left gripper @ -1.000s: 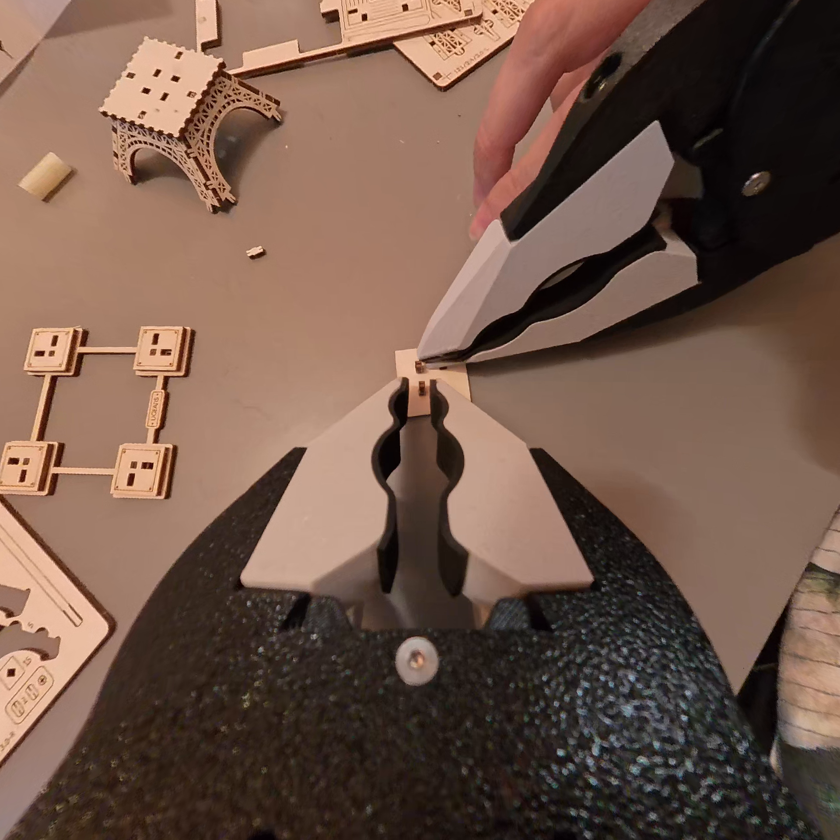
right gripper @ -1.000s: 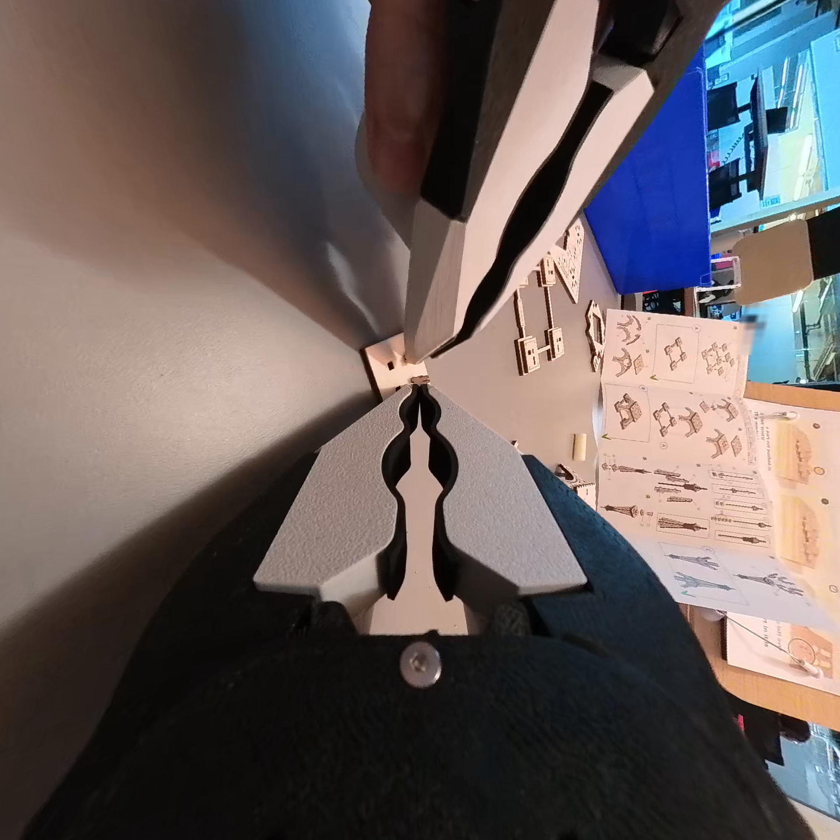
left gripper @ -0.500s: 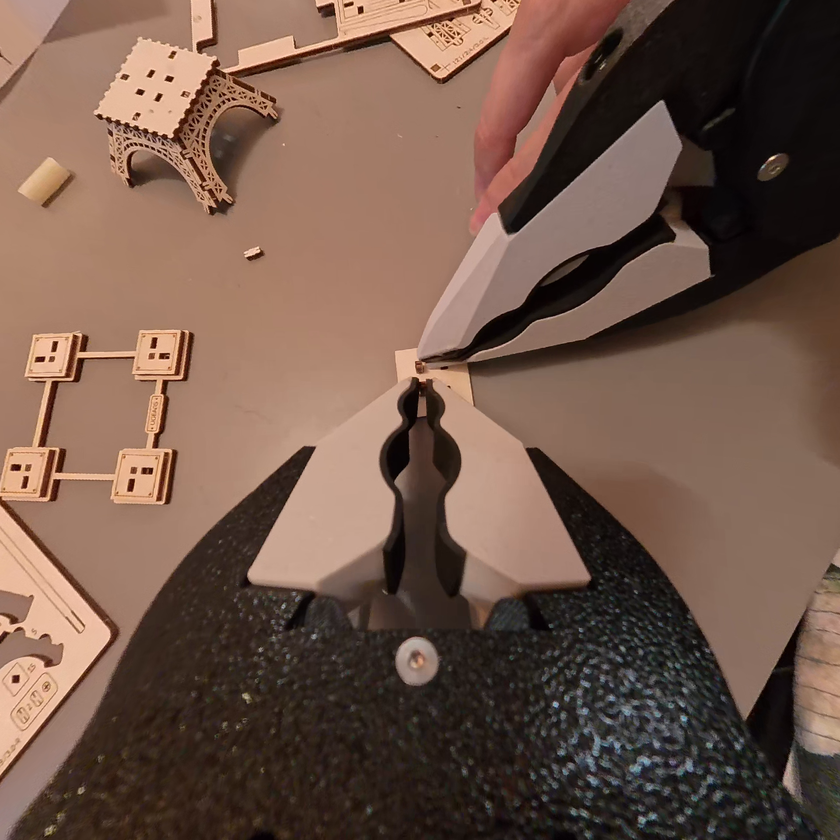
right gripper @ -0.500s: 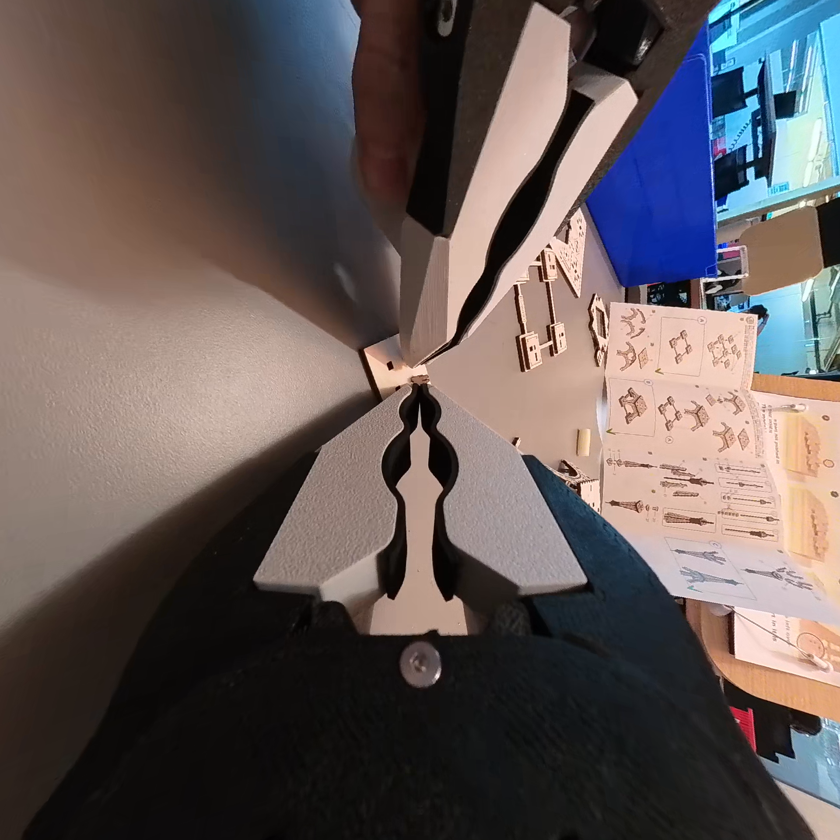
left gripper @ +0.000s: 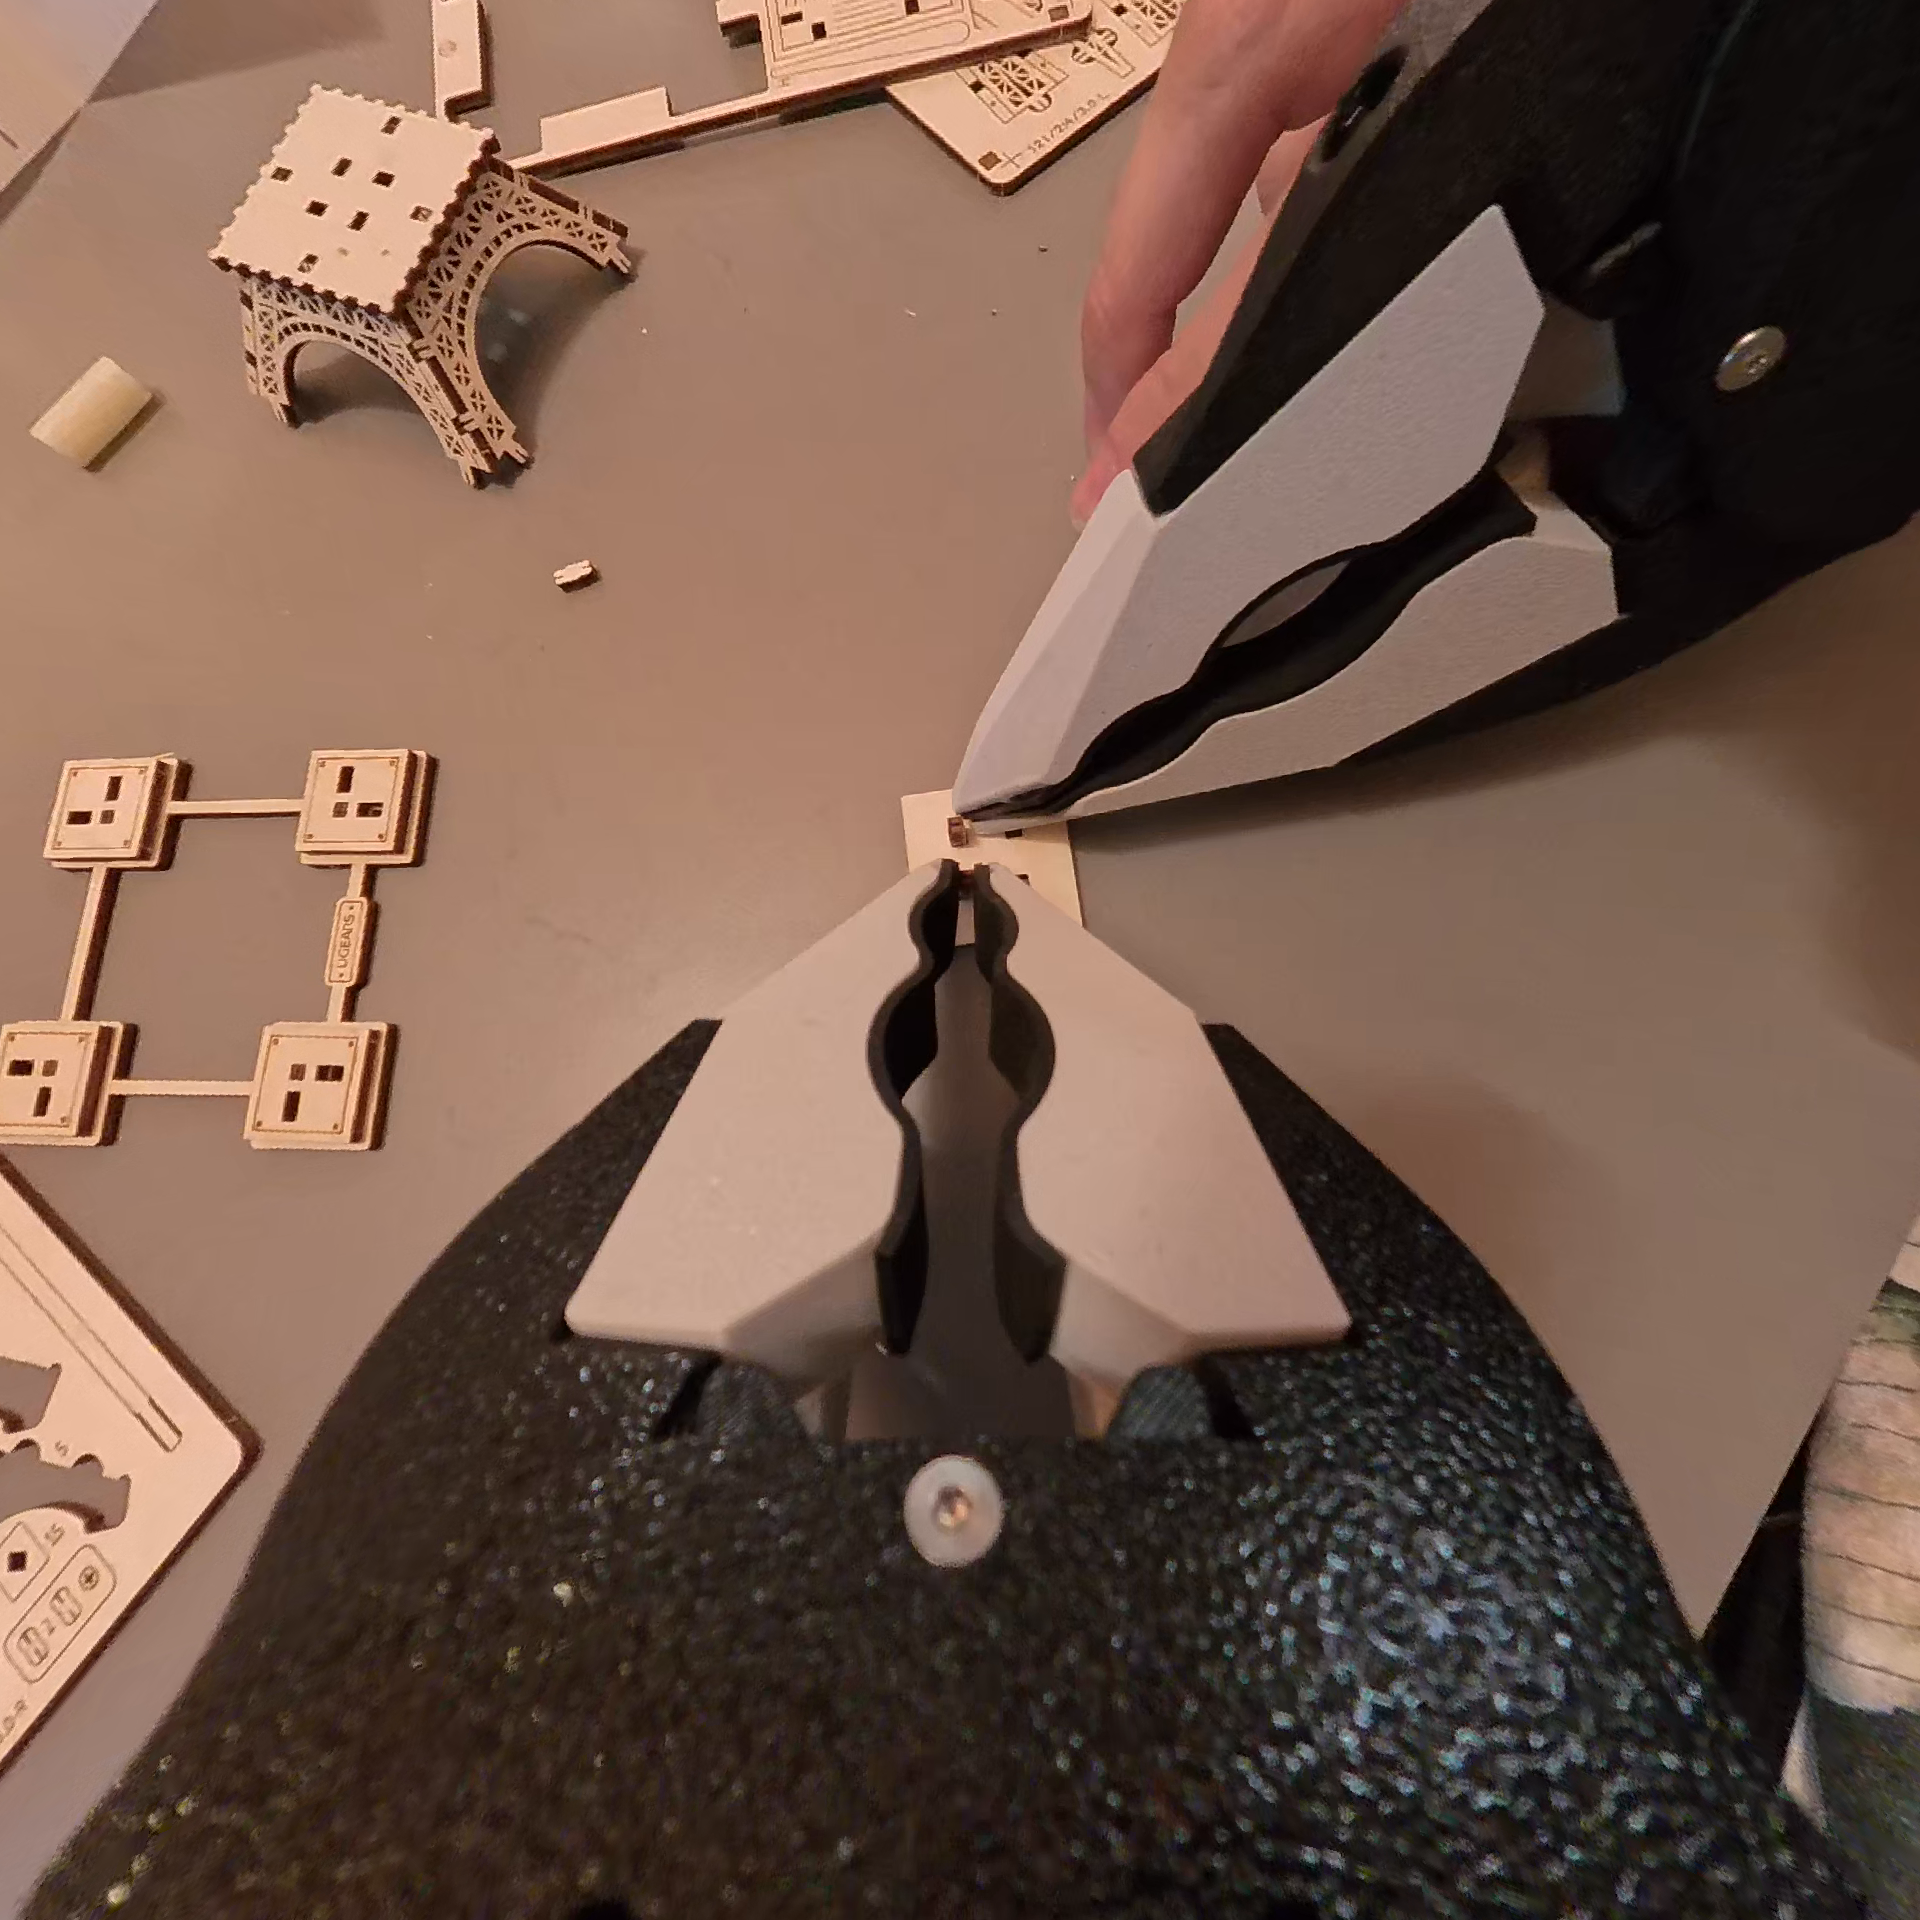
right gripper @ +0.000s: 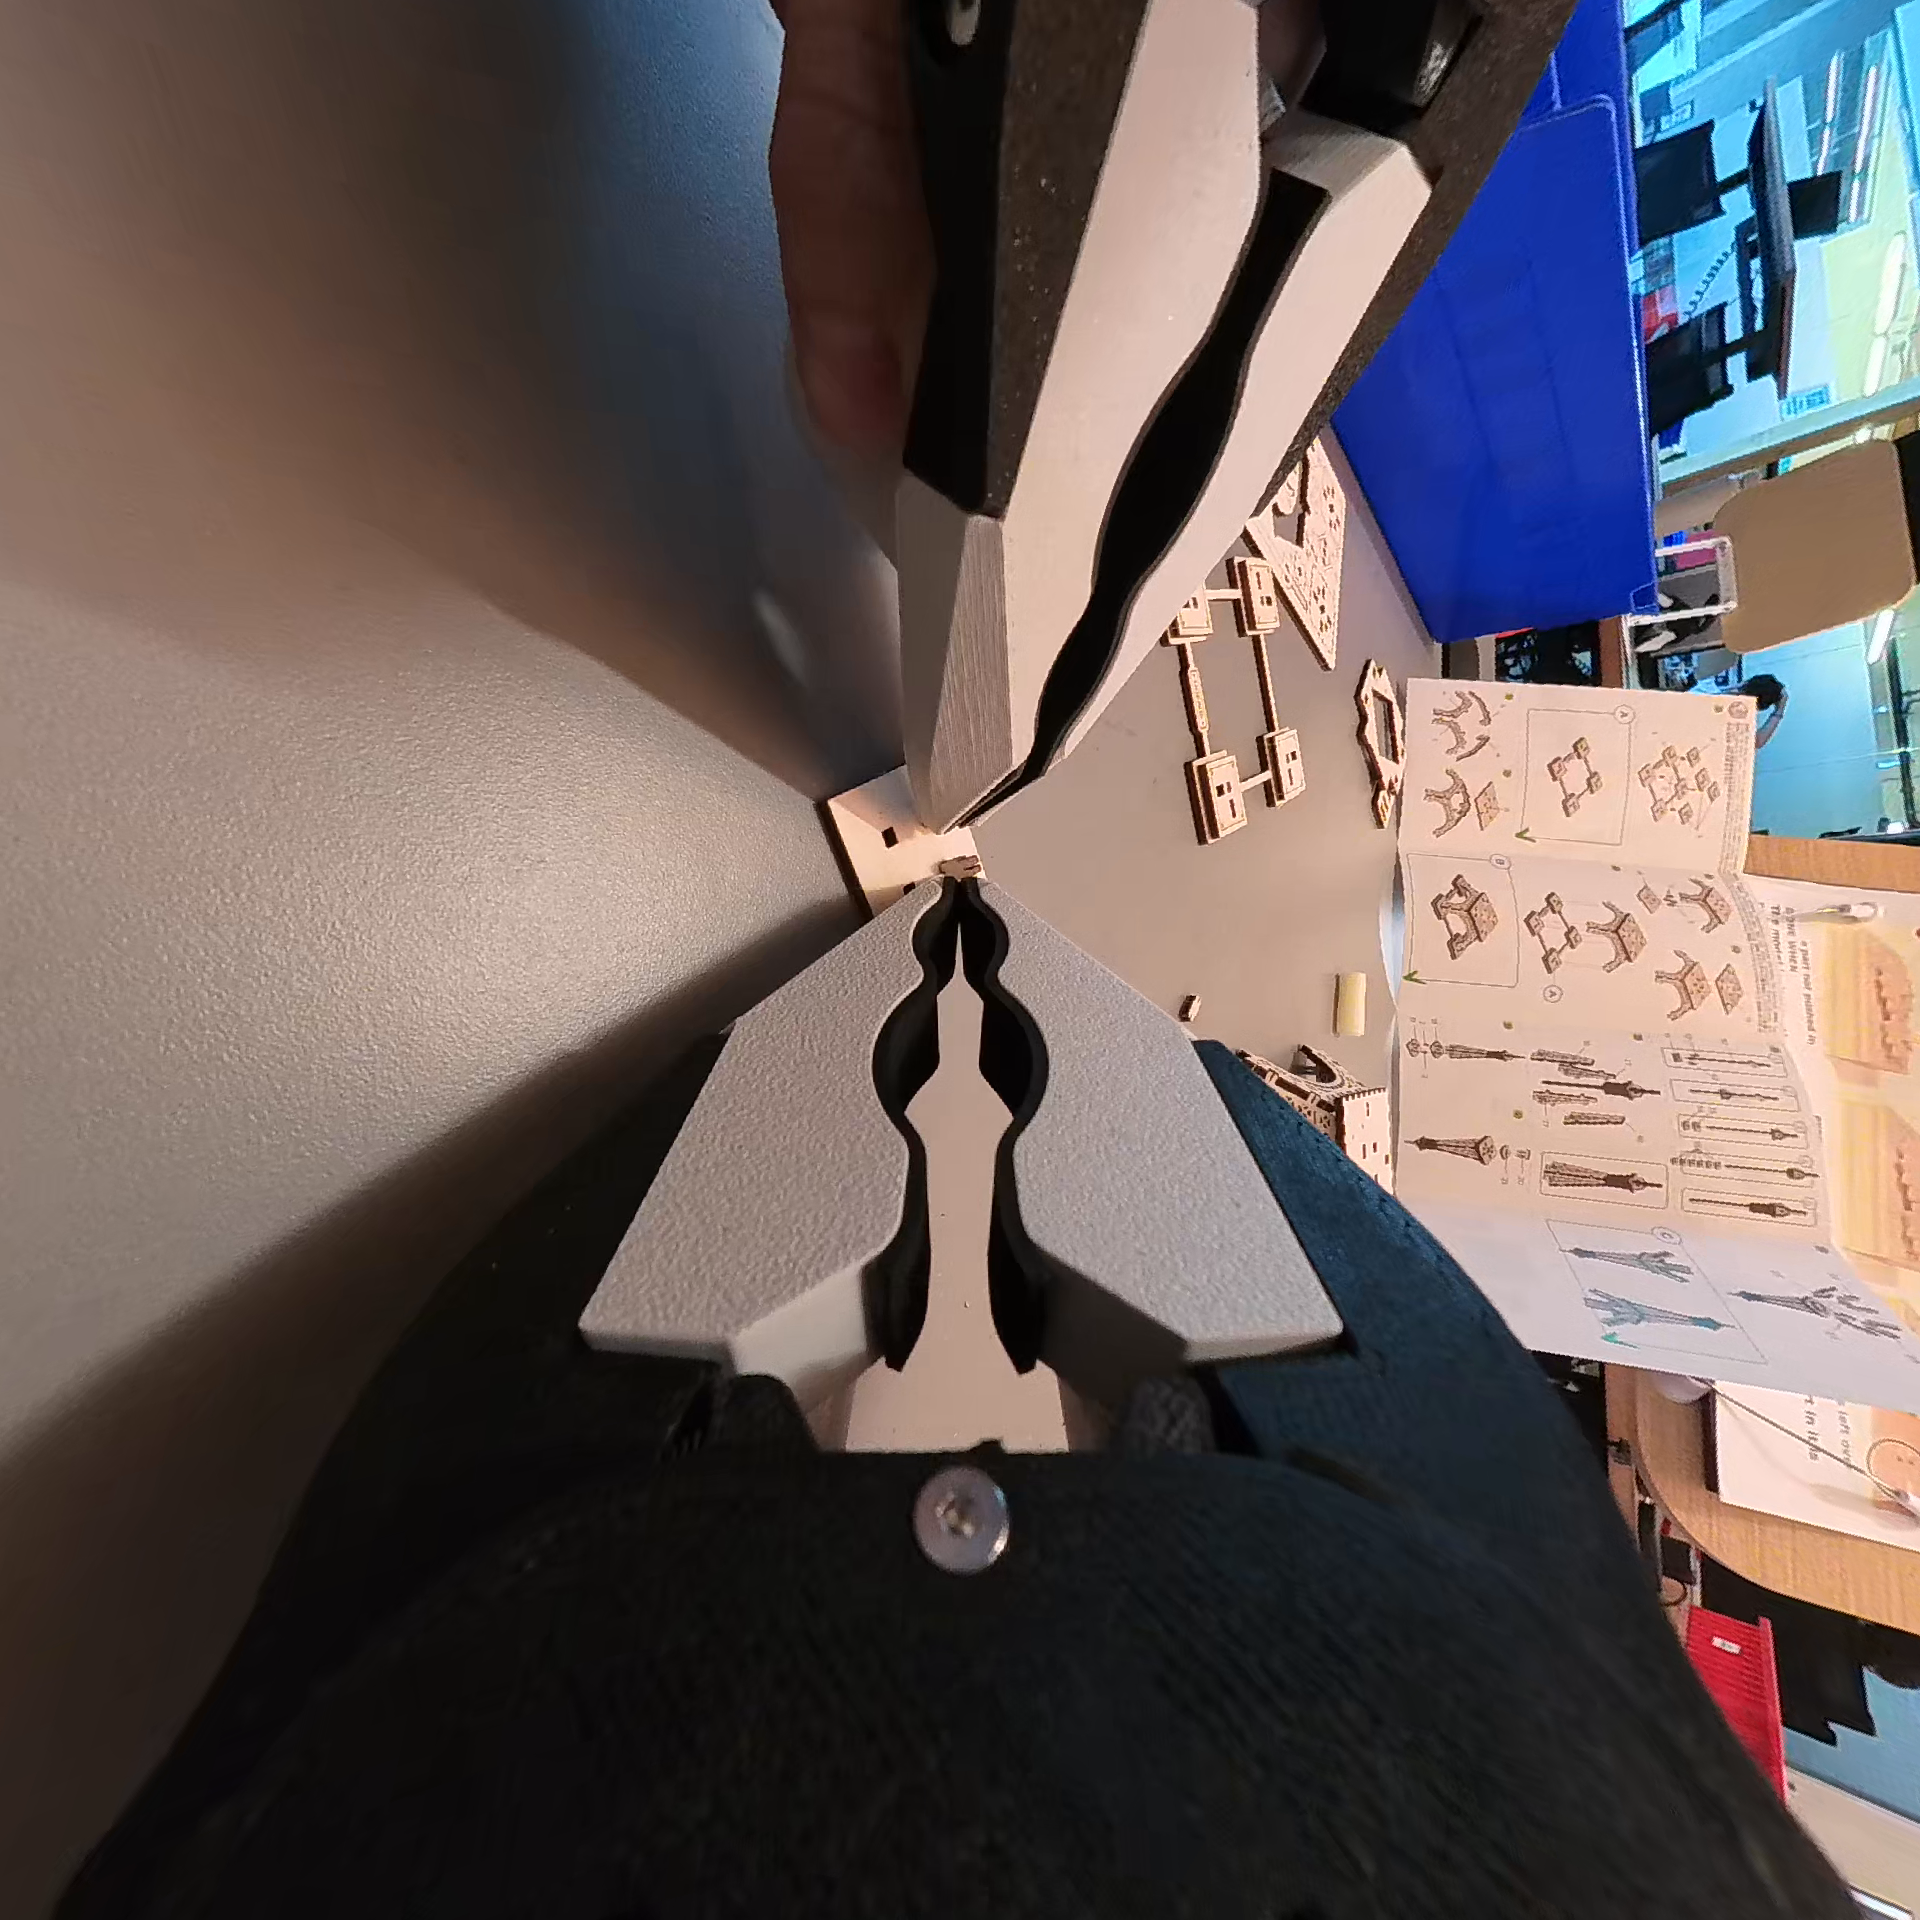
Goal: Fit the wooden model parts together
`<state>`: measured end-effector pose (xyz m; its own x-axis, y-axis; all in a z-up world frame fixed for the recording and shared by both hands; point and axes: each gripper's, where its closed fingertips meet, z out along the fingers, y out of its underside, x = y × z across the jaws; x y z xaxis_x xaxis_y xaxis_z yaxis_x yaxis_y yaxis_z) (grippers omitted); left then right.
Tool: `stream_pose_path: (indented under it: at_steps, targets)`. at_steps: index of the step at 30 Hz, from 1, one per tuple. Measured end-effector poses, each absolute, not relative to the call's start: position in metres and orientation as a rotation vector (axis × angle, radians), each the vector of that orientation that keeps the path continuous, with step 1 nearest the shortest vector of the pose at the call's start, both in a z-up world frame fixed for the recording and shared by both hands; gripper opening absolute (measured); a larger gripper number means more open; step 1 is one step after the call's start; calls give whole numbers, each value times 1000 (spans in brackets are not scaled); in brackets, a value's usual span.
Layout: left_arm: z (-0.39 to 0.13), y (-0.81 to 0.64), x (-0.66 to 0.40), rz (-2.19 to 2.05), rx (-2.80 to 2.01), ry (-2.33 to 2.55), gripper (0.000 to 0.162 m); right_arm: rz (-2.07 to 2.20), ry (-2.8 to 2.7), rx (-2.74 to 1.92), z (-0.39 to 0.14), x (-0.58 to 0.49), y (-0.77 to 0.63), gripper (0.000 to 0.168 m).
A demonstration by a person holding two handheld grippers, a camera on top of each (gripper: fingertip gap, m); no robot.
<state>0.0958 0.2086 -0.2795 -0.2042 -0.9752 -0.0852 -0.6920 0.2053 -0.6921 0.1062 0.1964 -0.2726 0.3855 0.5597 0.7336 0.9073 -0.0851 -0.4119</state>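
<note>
Two handheld grippers meet tip to tip over a small pale wooden plate (left gripper: 925,823) lying flat on the grey table (left gripper: 1351,1039), near its right-hand edge. The left gripper (left gripper: 968,878) has its jaws drawn to a narrow gap at the tips, which close on the near edge of the plate around a thin upright wooden tab; how firmly they pinch it cannot be told. The right gripper (left gripper: 971,819) comes in from the right, jaws pressed together on a tiny wooden peg (left gripper: 954,828) that touches the plate's top face beside a small square slot. A person's hand (left gripper: 1153,260) shows behind this gripper.

Well apart to the far left stands the arched tower base (left gripper: 416,260) of the model, with a small pale cylinder (left gripper: 91,424) beside it and a loose wooden scrap (left gripper: 574,575) nearer the middle. A square frame with four slotted corner pads (left gripper: 223,951) lies flat at the left, and cut-out wooden sheets (left gripper: 935,42) line the far edge. An open instruction leaflet (right gripper: 1579,1039) lies beyond the parts in the right wrist view.
</note>
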Motion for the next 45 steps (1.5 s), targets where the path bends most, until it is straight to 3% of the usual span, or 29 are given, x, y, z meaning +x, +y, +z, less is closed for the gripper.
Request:
stream_pose_path:
  at_steps: [9,15,45]
  targets:
    - [-279,209,96,-716,-1527,1947,1,-492,-1282,-1766,-272,107,196,0]
    - [-271,209,90,-746,-1522,1912,12,-483,-1278,-1767,-272,107,196,0]
    - [-282,210,86,-656,-1597,1993,0,-485,-1274,-1765,-273,107,200,0]
